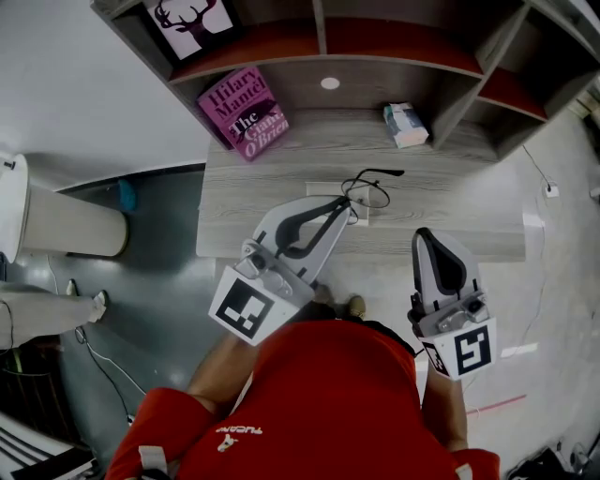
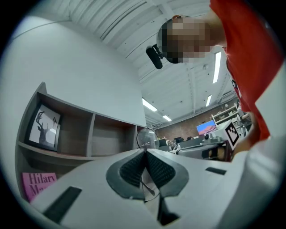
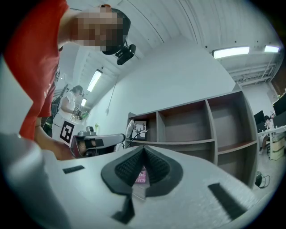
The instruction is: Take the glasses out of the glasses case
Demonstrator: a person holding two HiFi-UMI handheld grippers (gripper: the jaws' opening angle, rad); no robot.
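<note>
Black thin-framed glasses point(image 1: 371, 191) hang in the air over the grey wooden desk point(image 1: 272, 169), one temple arm sticking out to the right. My left gripper point(image 1: 349, 208) is shut on the glasses by a thin part of the frame. In the left gripper view a round lens point(image 2: 145, 137) stands just beyond the closed left gripper point(image 2: 144, 154). My right gripper point(image 1: 424, 234) is held lower right of the glasses, apart from them, shut and empty. From the right gripper point(image 3: 143, 152) the lens point(image 3: 129, 129) shows at the left. I see no glasses case that I can tell for sure.
A pink book point(image 1: 246, 112) leans at the desk's back left. A small white and teal box point(image 1: 405, 124) lies at the back right. A deer picture point(image 1: 192, 19) stands in the shelf unit point(image 1: 323, 47) above. A white plate point(image 1: 330, 190) is set in the desk below the glasses.
</note>
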